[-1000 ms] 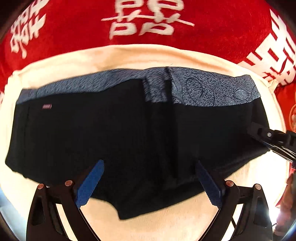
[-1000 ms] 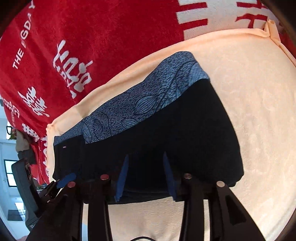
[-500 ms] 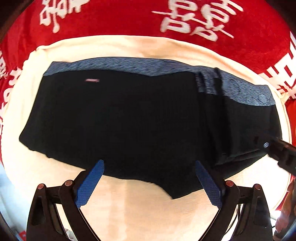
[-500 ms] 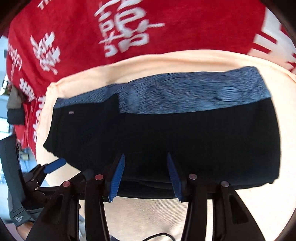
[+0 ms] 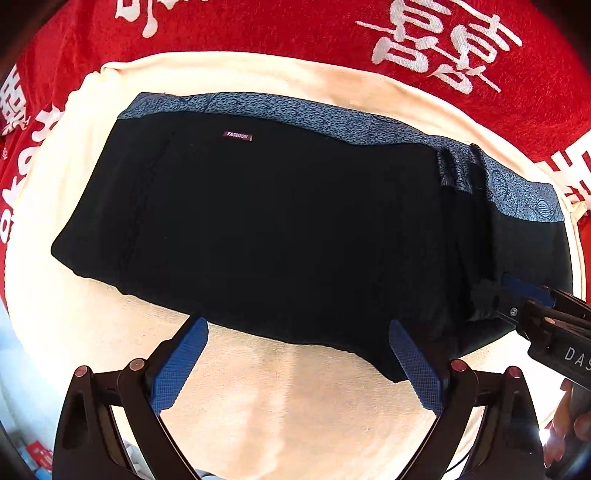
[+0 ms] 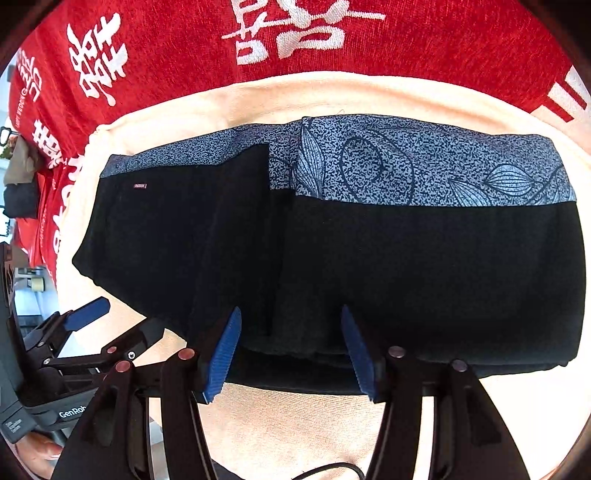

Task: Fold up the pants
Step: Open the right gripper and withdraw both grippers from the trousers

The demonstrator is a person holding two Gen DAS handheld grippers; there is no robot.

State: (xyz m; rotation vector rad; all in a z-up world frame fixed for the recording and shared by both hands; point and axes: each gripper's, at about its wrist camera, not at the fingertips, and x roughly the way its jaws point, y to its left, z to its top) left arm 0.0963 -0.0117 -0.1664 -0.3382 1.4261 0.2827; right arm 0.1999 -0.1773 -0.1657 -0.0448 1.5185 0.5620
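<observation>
Two blue-padded fingers of the left gripper (image 5: 297, 356) stand wide apart and empty in the left wrist view, just short of the near hem of the black pants with a blue patterned waistband (image 5: 280, 229), which lie folded on a cream towel (image 5: 288, 413) over a red blanket with white characters (image 5: 258, 33). From the right wrist view, the right gripper (image 6: 290, 354) has its jaws partly parted around the layered near edge, though I cannot tell if they pinch it; the next fold probably needs every layer caught together, lifted evenly and kept square to the waistband.
</observation>
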